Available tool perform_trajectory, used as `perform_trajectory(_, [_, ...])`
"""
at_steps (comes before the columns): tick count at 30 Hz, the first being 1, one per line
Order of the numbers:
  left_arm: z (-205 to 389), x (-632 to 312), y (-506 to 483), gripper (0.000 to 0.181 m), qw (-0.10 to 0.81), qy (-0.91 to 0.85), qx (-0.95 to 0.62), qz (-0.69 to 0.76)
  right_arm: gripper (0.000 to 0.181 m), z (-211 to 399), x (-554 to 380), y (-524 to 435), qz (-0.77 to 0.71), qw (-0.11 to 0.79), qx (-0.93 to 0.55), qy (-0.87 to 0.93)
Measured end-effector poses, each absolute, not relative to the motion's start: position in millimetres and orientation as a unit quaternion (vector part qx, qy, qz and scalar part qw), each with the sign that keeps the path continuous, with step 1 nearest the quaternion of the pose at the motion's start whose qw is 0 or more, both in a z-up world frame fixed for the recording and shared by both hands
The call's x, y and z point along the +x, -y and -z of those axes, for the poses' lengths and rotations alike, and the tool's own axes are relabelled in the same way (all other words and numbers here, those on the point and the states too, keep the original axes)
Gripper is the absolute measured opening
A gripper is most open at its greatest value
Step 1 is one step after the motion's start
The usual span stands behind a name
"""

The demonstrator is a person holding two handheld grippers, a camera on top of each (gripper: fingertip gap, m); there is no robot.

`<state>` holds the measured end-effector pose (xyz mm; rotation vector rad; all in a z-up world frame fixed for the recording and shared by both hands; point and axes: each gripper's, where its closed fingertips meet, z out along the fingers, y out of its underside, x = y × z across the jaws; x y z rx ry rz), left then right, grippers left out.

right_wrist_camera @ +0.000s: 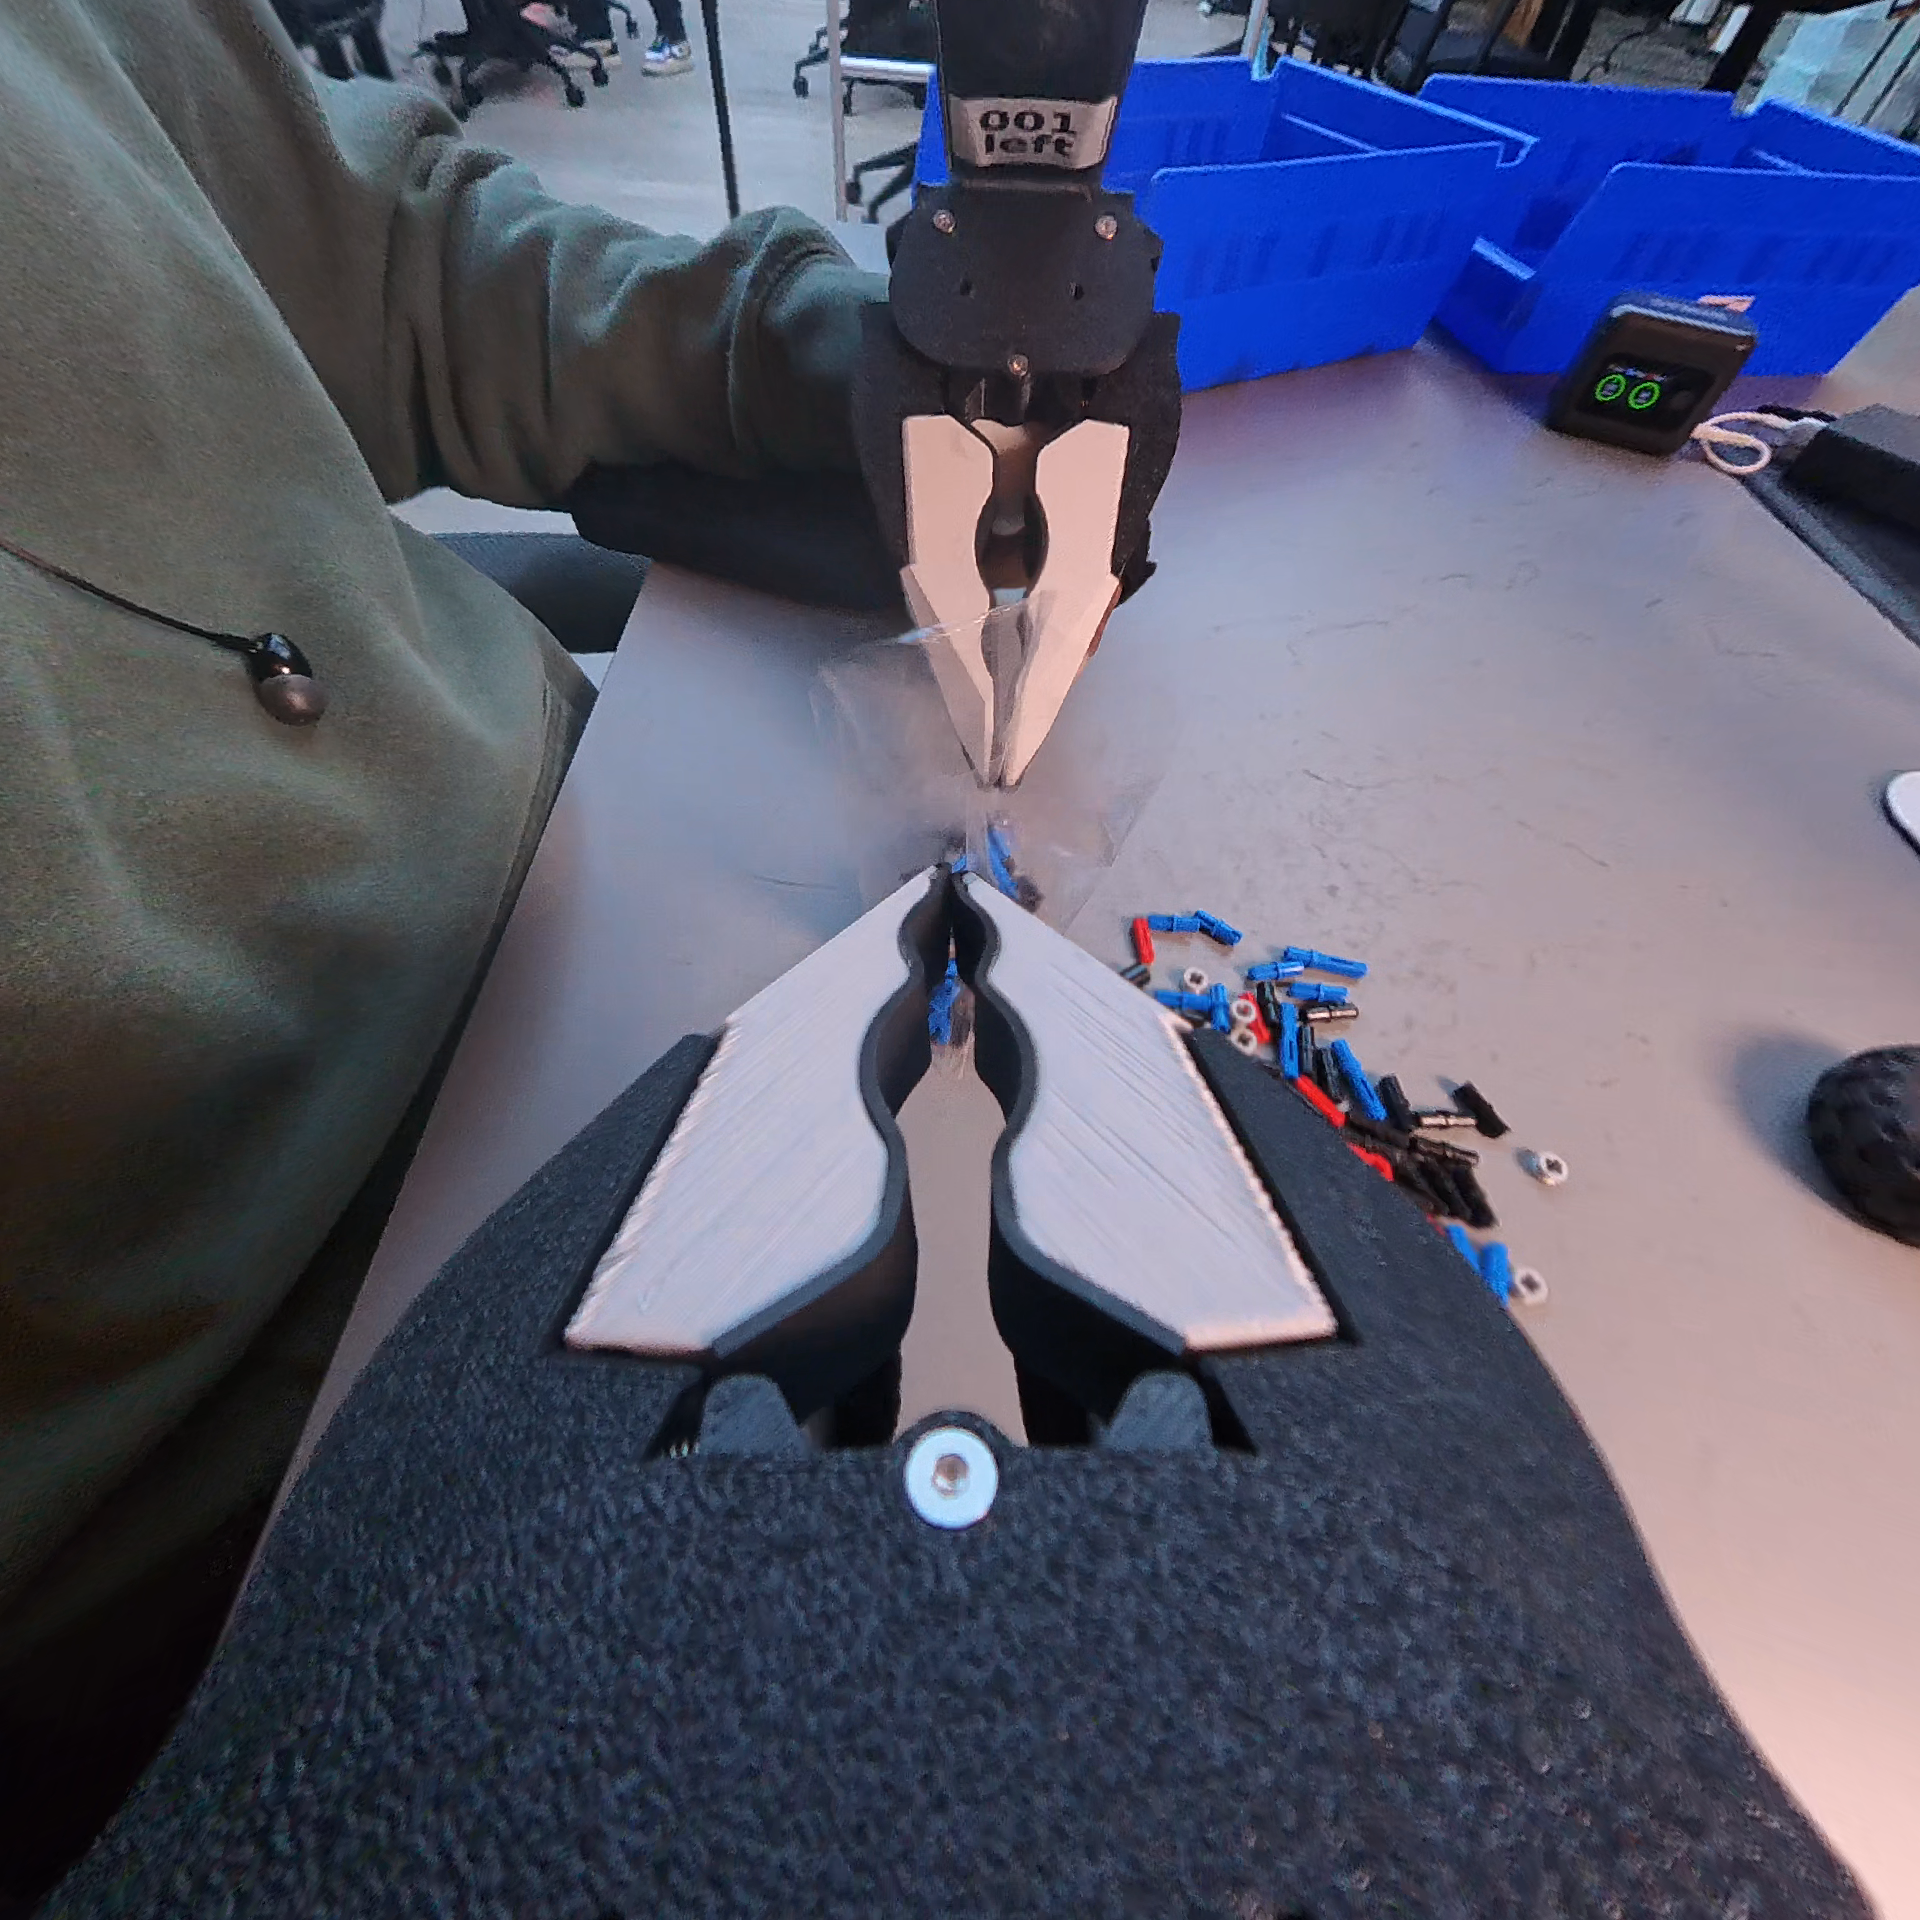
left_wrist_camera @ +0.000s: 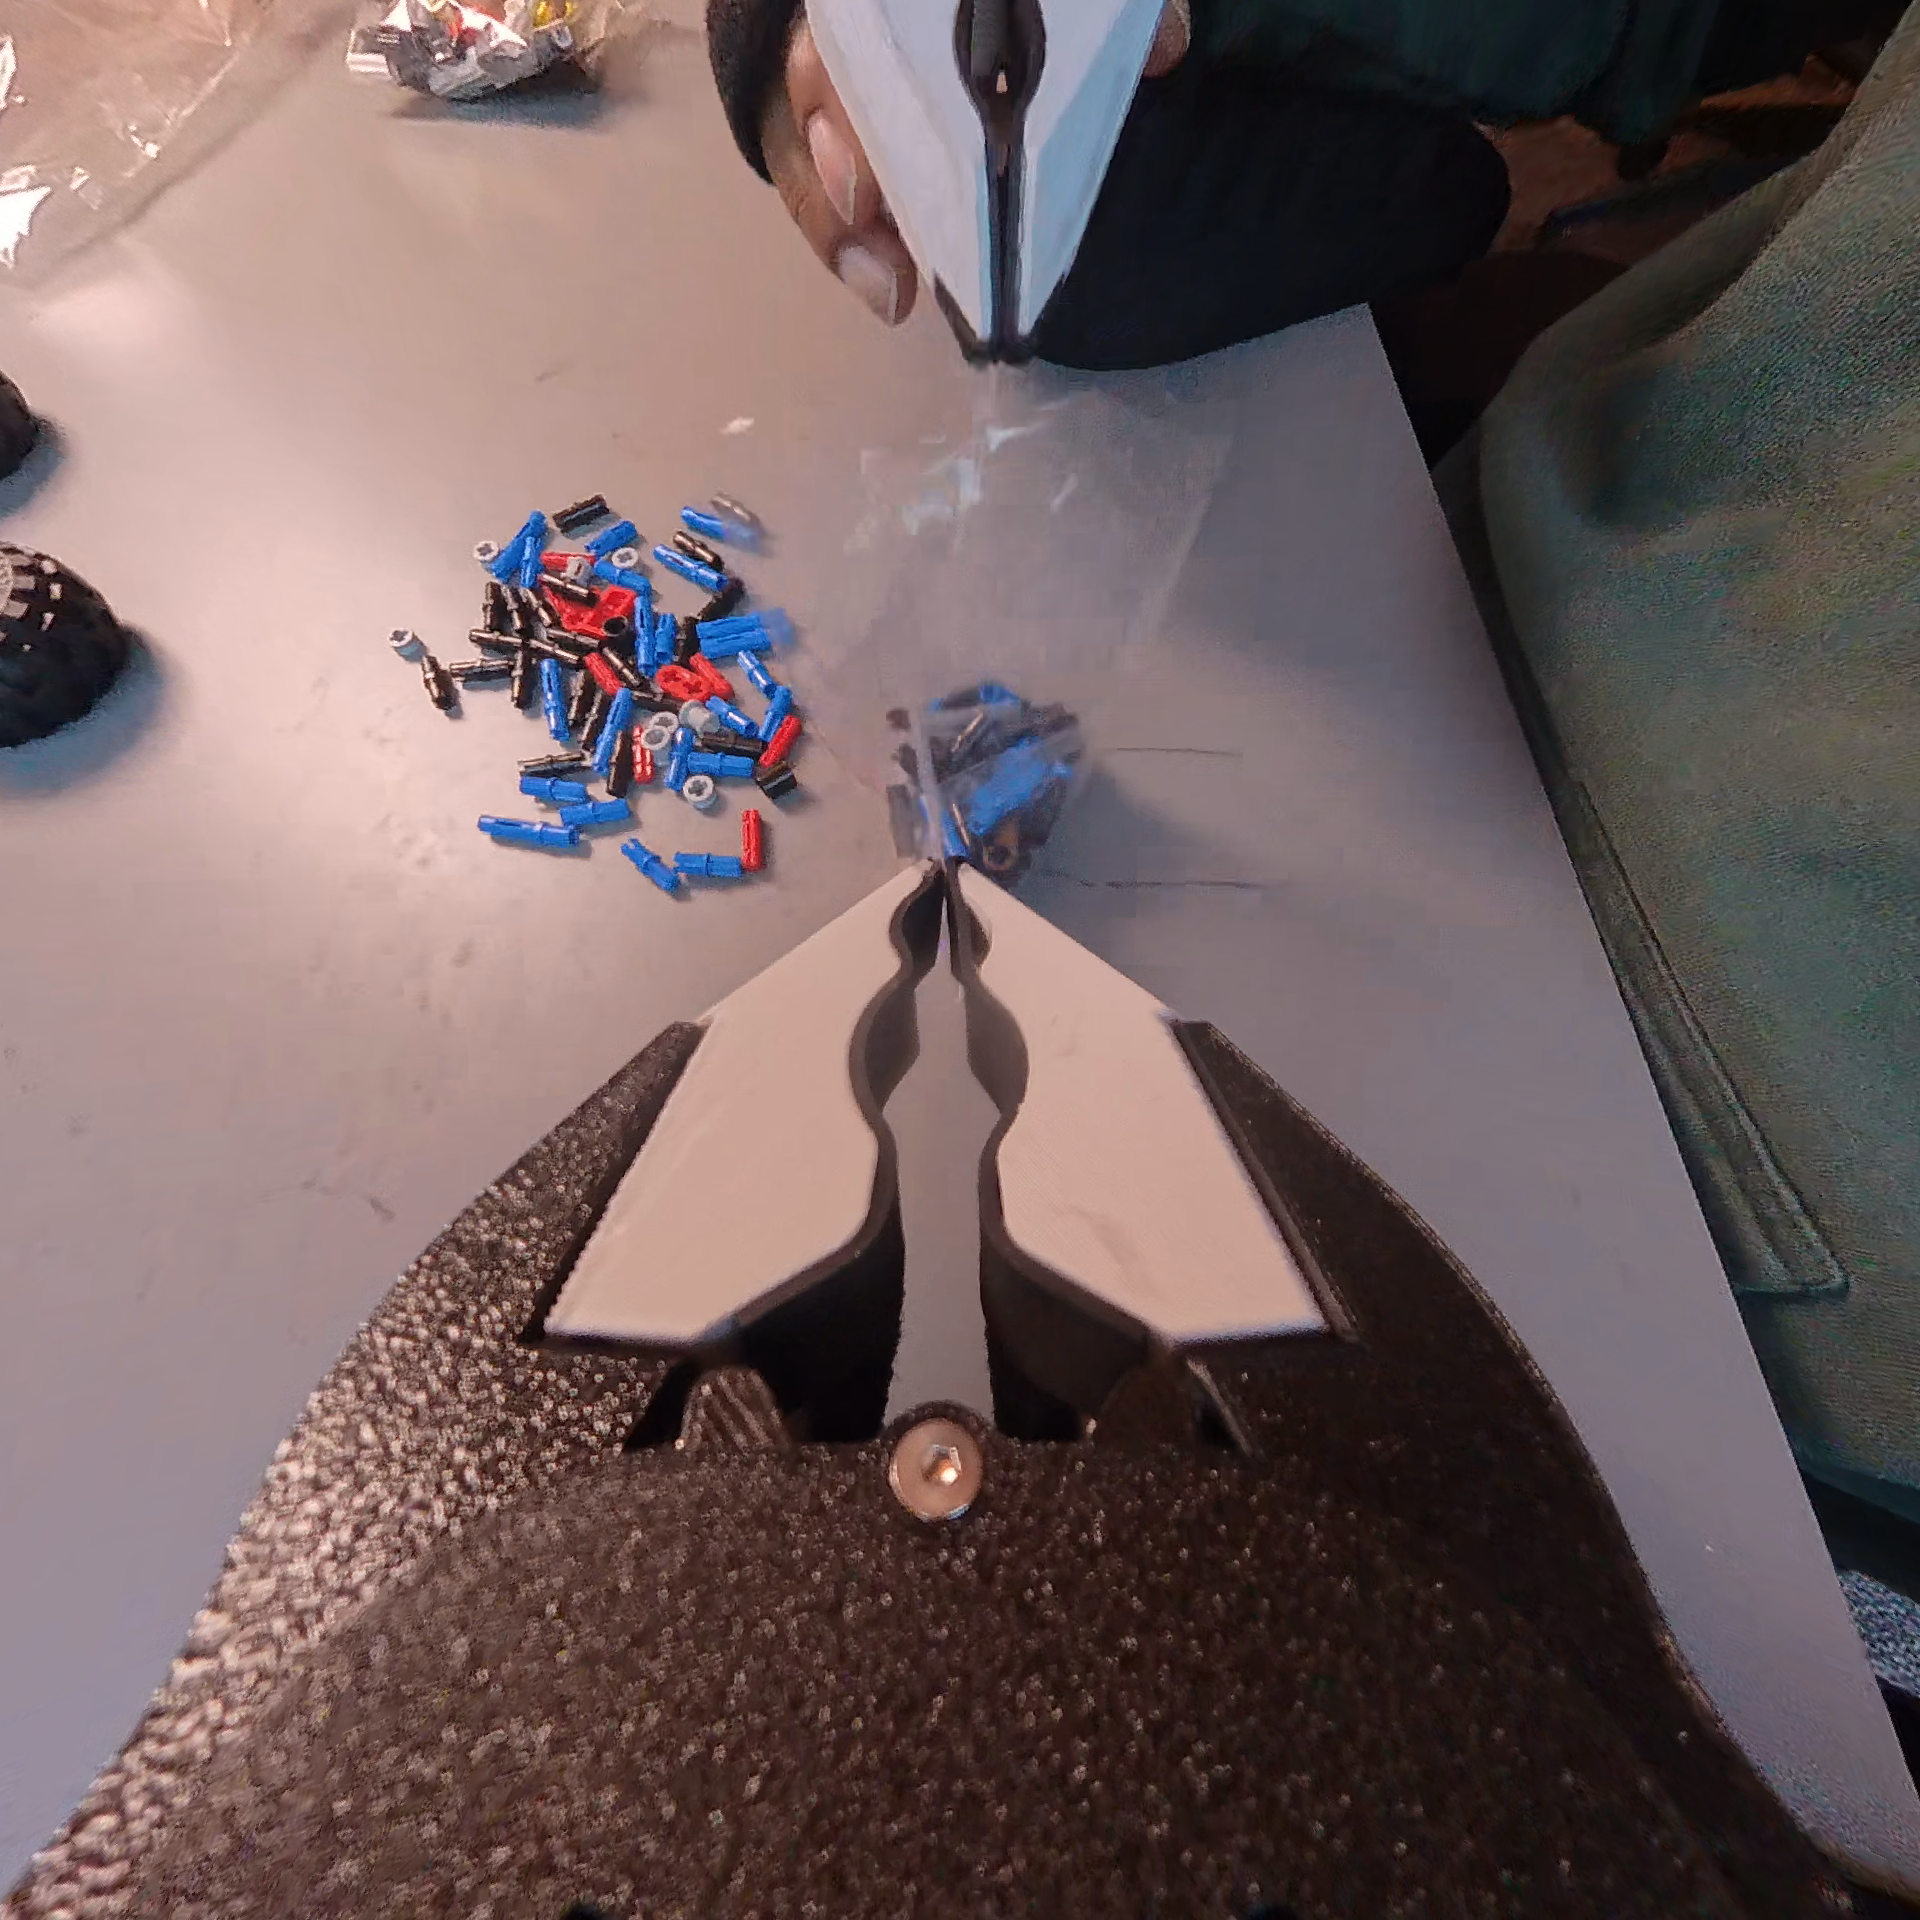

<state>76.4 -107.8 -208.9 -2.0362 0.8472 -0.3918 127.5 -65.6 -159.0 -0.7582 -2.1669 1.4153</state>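
Both claws are closed on one clear bag (left_wrist_camera: 1023, 582): left claw (left_wrist_camera: 943, 873) pinches the near end, right claw (left_wrist_camera: 997, 348) the far end, stretching it above the surface (left_wrist_camera: 312, 1039) beside the spilled pins (left_wrist_camera: 634, 675).

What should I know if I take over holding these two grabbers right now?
Left tool: shut on one end of the clear plastic bag.
Right tool: shut on the other end of the same bag, so the bag hangs stretched between the two above the grey table.
Inside the bag: a small clump of blue and black pegs near the left tool's tip.
On the table: a loose pile of blue, black and red pegs beside the bag.
Done: many pegs are out of the bag.
Left: some pegs are in the bag.
Nearby: black tyres, blue bins.
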Motion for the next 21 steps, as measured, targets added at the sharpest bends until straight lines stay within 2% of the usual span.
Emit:
perform_trajectory(7, [210.3,97.9,88.3,0.000,0.430,-0.363,-0.812,0.155,0.003,170.1,149.7,37.8,-0.461,0.264,-0.305,0.791])
perform_trajectory(9, [210.0,101.0,84.8,0.000,0.431,-0.366,-0.810,0.155,0.038,175.8,146.1,40.5,-0.439,0.264,-0.308,0.802])
perform_trajectory(13, [206.0,104.8,81.7,0.000,0.446,-0.363,-0.803,0.158,0.056,178.3,137.7,48.9,-0.436,0.255,-0.302,0.808])
perform_trajectory(14, [205.9,104.8,81.6,0.000,0.448,-0.363,-0.802,0.158,0.052,174.8,135.4,53.2,-0.450,0.253,-0.298,0.803])
perform_trajectory(15, [206.6,104.1,81.6,0.000,0.448,-0.363,-0.802,0.156,0.037,173.2,134.4,57.1,-0.460,0.248,-0.294,0.800])
perform_trajectory(17, [208.3,102.4,82.7,0.000,0.446,-0.362,-0.803,0.155,0.018,178.1,133.9,60.2,-0.453,0.243,-0.286,0.809])
perform_trajectory(19, [208.3,101.4,84.8,0.000,0.448,-0.361,-0.803,0.158,0.006,178.6,133.7,60.9,-0.452,0.250,-0.281,0.809])
perform_trajectory(21, [208.0,99.5,86.6,0.000,0.449,-0.359,-0.803,0.158,0.003,176.6,133.5,59.5,-0.457,0.253,-0.284,0.804])
